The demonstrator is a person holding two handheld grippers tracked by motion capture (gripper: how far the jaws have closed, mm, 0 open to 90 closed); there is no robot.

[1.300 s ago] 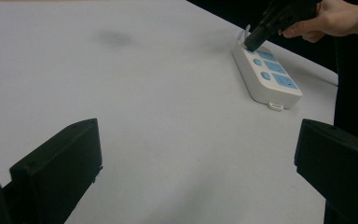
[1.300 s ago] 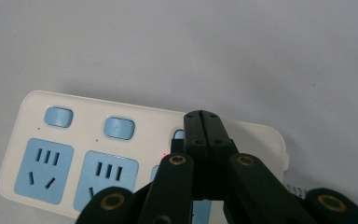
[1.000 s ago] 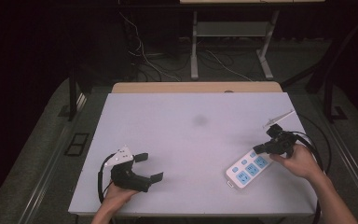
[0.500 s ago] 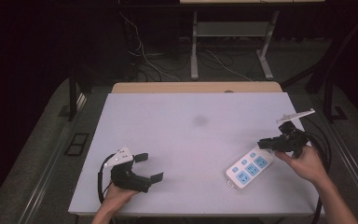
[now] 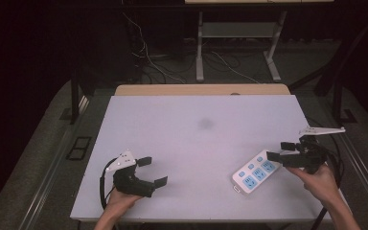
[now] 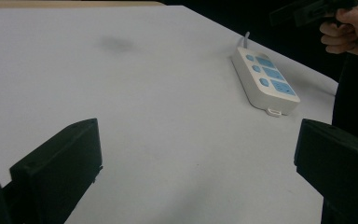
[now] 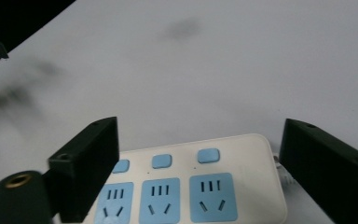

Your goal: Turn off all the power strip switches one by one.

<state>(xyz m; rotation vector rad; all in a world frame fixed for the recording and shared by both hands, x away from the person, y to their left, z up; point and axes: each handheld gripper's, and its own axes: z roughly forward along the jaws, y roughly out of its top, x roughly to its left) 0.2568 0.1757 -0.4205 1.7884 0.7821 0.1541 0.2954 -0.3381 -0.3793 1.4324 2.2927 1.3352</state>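
**benchwatcher:** Dark room, cables all over the floor behind, and one pale table (image 5: 182, 143) with a smudge (image 5: 205, 123) near the middle. White power strip (image 5: 256, 171) with blue sockets lies flat at the near right, angled, one end not far from the table's right edge. Right gripper (image 5: 279, 150) hangs just above its far end, jaws spread wide, nothing in them. Left gripper (image 5: 152, 171) sits at the near left, well apart from the strip, also wide open and empty.

**solderpaste:** So what's the worry?

**benchwatcher:** My guess: if the right one comes down as it's lined up, the jaws look like they straddle the strip across its width, and that body is broad and slick. A shallow bite could squirt it sideways toward the edge. There's also a cord stub at the strip's end in the left gripper view; can't tell where it runs, so a lift might snag.

**solderpaste:** And the left?

**benchwatcher:** Too far off to steady anything right now.
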